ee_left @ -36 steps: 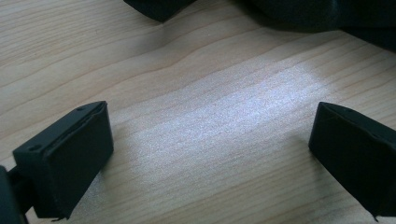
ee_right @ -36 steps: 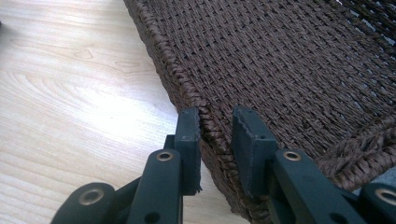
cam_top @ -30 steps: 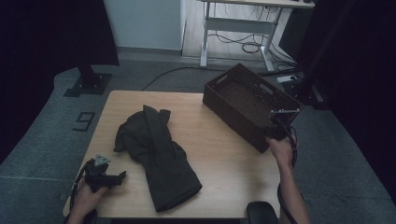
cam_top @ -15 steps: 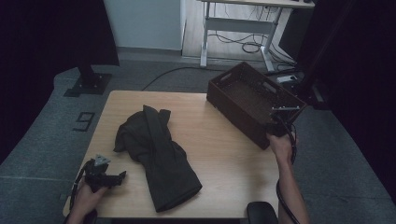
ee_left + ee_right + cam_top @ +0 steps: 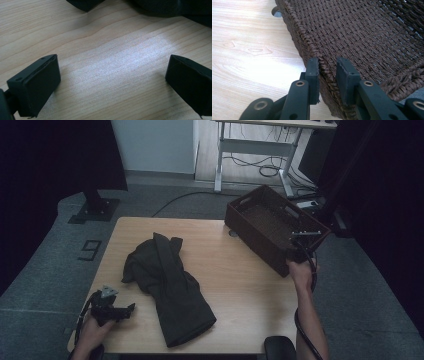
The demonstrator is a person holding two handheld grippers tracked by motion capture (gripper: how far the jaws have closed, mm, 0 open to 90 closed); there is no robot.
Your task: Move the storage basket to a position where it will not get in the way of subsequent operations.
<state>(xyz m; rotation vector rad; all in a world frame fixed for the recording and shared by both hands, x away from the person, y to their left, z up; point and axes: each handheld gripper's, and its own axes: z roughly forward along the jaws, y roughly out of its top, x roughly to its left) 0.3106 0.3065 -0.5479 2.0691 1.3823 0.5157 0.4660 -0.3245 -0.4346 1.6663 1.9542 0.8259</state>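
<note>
Basket (image 5: 272, 227), brown wicker, upper right of the high view, one end hanging past the table (image 5: 240, 290) edge. Right gripper (image 5: 327, 65) pinches its near rim. Left gripper (image 5: 112, 80) spread over bare wood, lower left. Risk: narrow hold on the weave may slip, tipping the basket floorward. Far wall cut off in the right gripper view.

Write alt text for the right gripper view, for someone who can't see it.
The right gripper straddles the rim of a dark brown woven basket, one black jaw outside the wall, the other inside, close on the weave. The basket's inside runs up and right, with the pale wooden table on the left.
</note>
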